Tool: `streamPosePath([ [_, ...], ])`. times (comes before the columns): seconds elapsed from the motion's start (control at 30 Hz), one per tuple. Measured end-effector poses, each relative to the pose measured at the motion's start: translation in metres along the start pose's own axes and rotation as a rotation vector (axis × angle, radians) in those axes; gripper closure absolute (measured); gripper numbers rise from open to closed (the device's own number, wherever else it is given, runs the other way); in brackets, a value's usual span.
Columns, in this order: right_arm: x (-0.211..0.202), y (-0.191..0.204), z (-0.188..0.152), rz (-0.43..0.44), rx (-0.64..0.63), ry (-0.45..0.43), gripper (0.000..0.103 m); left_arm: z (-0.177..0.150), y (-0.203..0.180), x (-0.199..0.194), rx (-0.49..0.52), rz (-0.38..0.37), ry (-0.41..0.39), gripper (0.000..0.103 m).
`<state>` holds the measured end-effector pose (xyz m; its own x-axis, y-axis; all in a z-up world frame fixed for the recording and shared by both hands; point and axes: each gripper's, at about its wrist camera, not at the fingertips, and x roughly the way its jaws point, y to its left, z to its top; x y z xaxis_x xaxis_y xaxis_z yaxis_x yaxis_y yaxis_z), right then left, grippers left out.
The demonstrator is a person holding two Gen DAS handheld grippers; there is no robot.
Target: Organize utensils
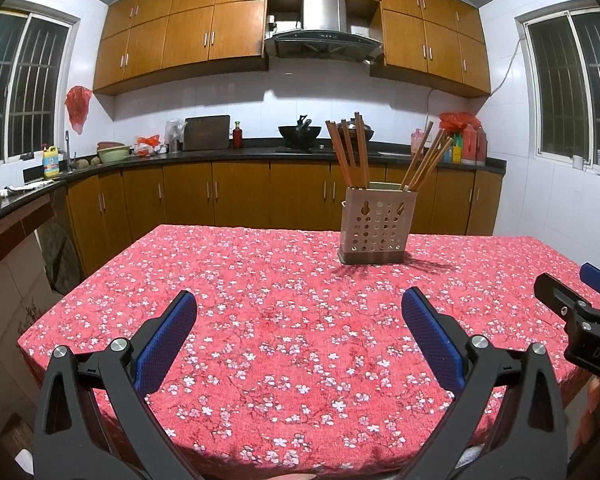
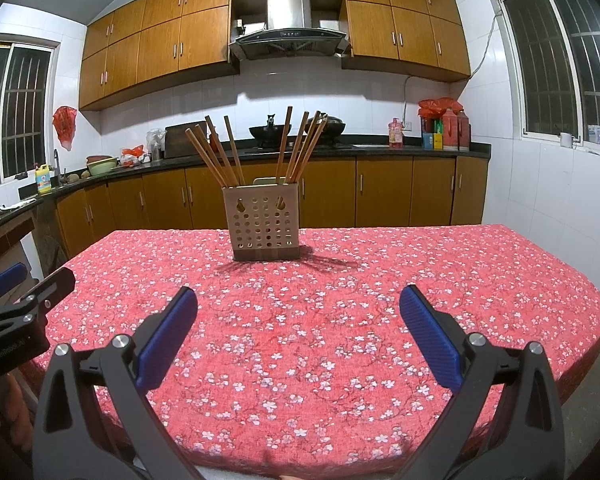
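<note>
We held the left gripper [image 1: 300, 320] wide apart and empty above the near part of the tabletop [image 1: 260, 264], and the right gripper [image 2: 298, 316] beside it just as wide, also holding nothing; each showed at the edge of the other's view, so the two hung level with one another near the front edge. Ahead of both stood the single perforated holder [image 2: 265, 224], upright toward the far edge of the tabletop, with the chopsticks [image 2: 220, 152] standing in it in two fans, one leaning left and one leaning right, their long axes running steeply up and outward from the box. From the right gripper the holder lay almost straight ahead, a touch left of centre; from the left gripper the same holder [image 1: 374, 226] sat ahead and off to the right, so we judged the right hand the better placed to reach it. We counted about four sticks in the left fan and about four or five in the right, though overlaps kept the tally uncertain. No loose utensil lay on the cloth that we could see
</note>
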<state>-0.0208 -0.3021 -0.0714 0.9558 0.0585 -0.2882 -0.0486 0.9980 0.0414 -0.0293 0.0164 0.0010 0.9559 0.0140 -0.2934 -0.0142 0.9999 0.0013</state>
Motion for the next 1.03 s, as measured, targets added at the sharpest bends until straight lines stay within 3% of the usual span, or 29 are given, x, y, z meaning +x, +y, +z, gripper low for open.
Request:
streamPosePath([
  [1.03,0.0004,-0.0001,0.0006,0.001,0.001,0.002,0.004,-0.0007,0.0025,0.0027,-0.012,0.008,0.011,0.002],
])
